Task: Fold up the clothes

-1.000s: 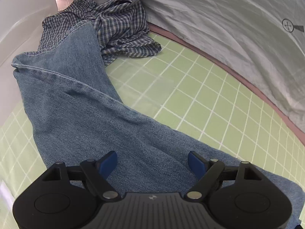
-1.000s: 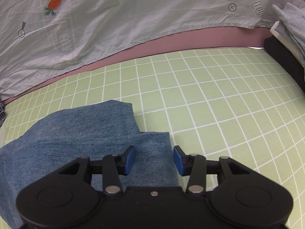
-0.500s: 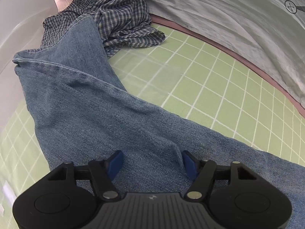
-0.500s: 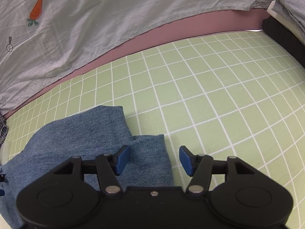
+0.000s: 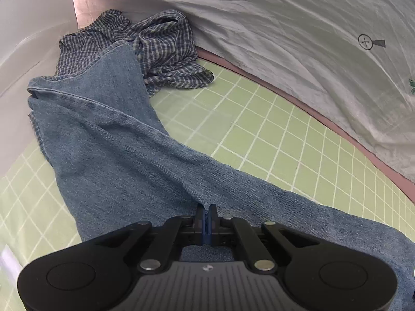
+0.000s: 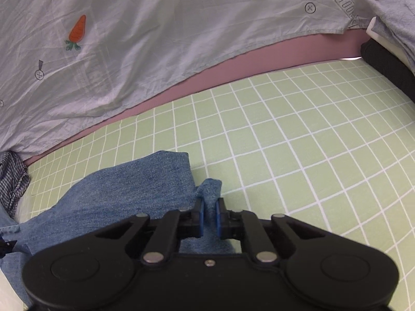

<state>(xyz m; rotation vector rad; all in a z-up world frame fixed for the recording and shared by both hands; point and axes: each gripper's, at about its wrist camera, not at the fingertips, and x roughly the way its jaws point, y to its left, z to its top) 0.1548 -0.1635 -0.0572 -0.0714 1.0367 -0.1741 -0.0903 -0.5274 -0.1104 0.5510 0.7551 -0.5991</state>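
Blue jeans (image 5: 111,150) lie stretched across a green grid mat (image 5: 272,134). In the left wrist view, my left gripper (image 5: 206,213) is shut on a pinched ridge of the jeans' denim near the middle of the leg. In the right wrist view, my right gripper (image 6: 209,215) is shut on a raised fold at the edge of the jeans (image 6: 135,189), with denim bunched between the blue pads. The jeans' far end rests on a crumpled plaid shirt (image 5: 166,49).
A pale grey printed sheet (image 6: 155,41) hangs along the back behind a pink edge (image 6: 259,62). The plaid shirt also shows at the left edge of the right wrist view (image 6: 11,178). Folded grey and black clothes (image 6: 389,51) are stacked at the far right.
Both grippers were open over the jeans and have closed on the denim. The cloth now rises in a pinched fold between each pair of pads.
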